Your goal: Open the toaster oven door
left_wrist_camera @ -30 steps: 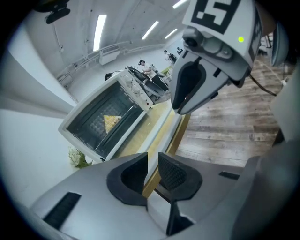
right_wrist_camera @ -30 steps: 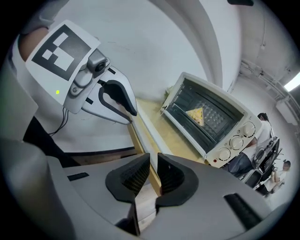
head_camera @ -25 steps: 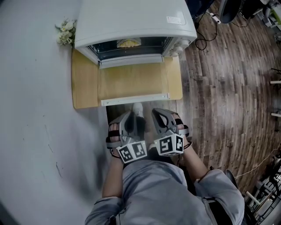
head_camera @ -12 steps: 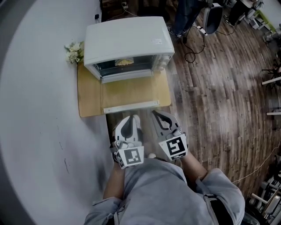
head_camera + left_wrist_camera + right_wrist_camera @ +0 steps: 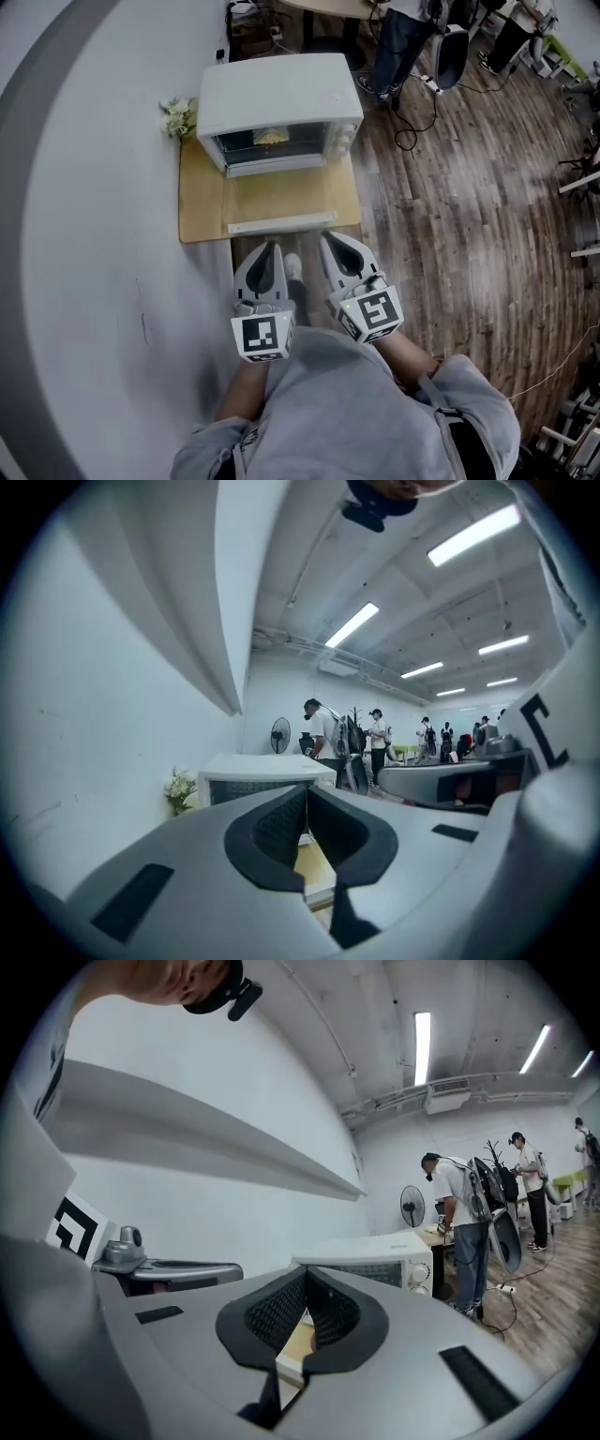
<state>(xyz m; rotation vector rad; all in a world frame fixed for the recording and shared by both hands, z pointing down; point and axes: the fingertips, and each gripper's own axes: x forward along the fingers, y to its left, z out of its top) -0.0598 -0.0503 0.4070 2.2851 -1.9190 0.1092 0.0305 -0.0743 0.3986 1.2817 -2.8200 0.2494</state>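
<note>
Desk: pale grey desk [image 5: 94, 234] on the left, wood floor [image 5: 469, 206] on the right, with a wooden board [image 5: 199, 202] at the desk's right edge
Left hand-held gripper [image 5: 265, 248]: clenched on nothing, pads meeting, just short of the board's near edge
Toaster oven [image 5: 281, 89]: on the board's far end, mouth facing the person, long axis left to right
Door [image 5: 286, 192]: already swung down level over the board, handle bar [image 5: 281, 223] running left to right, straight ahead of both grippers
Right hand-held gripper [image 5: 330, 242]: clenched, empty, about as near the handle bar as the left one
</note>
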